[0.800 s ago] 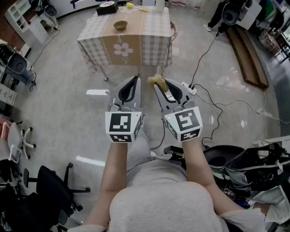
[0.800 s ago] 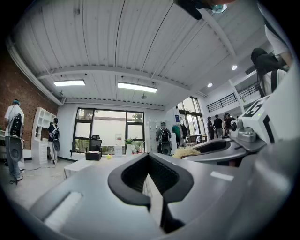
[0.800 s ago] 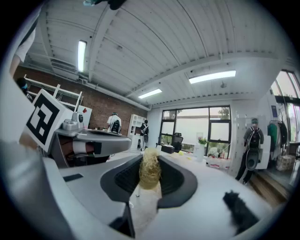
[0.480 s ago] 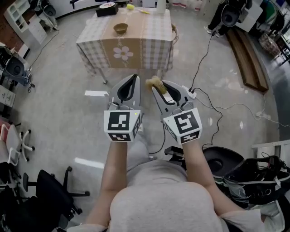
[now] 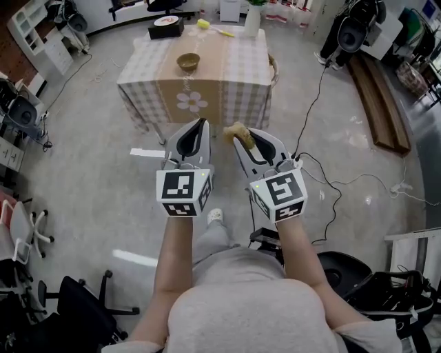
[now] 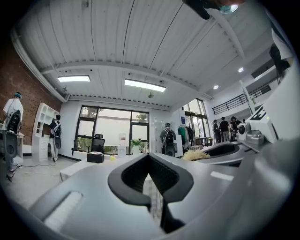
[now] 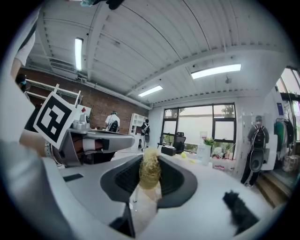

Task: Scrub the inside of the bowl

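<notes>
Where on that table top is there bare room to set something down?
Bare: the cloth right of the bowl, out to the table edge, and the strip in front of it. Crowded: the far edge, with the black box, yellow item and white vase.

The right gripper [image 7: 149, 161] had its jaws closed on a scrubber [image 7: 150, 174], whose straw-coloured fibrous head stood up between the dark pads, with a pale handle running down toward six o'clock. Off at nine o'clock the left gripper [image 7: 123, 142] lay alongside, its marker cube [image 7: 56, 118] tilted toward the camera. Beyond the jaws, at about one o'clock, a table [image 7: 190, 162] carried a black box [image 7: 168, 150] and a white bottle [image 7: 202, 152], and a person [image 7: 257, 140] with a backpack stood near the windows at three o'clock.
</notes>
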### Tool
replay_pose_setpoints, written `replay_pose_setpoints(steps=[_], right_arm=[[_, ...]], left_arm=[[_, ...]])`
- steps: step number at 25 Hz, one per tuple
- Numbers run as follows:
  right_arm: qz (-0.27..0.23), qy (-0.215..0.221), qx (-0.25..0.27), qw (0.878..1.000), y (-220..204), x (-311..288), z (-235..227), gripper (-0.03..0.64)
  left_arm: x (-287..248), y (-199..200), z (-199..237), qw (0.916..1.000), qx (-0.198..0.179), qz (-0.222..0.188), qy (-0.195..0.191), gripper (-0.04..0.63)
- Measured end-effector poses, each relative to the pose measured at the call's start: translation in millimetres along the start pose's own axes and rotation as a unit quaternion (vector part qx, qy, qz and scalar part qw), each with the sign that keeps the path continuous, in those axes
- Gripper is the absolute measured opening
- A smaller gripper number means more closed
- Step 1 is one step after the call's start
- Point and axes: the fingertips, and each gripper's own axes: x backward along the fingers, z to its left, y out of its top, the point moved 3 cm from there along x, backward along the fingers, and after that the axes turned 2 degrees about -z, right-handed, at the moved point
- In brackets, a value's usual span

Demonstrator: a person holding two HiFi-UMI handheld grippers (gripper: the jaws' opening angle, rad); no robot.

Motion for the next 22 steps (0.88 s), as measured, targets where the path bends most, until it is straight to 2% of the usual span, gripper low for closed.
replay_pose_setpoints(steps=[7, 11, 22], right_arm=[[0.003, 0.01, -0.004, 1.0, 6.1, -59.7, -28.2, 0.098], [0.008, 0.011, -0.003, 1.0, 8.6, -95.5, -37.8, 0.098], [0.012, 0.014, -0.005, 1.0, 6.5, -171.3, -59.7, 0.098]], left_arm=[[-54.4, -4.6, 39.3, 0.9994, 0.014, 0.026, -0.016, 0.003], [-81.5, -6.7, 68.1, 0.9992, 0.004, 0.04, -0.009, 0.003], [-137.3, -15.8, 114.3, 0.9982, 0.004, 0.048, -0.036, -0.002]])
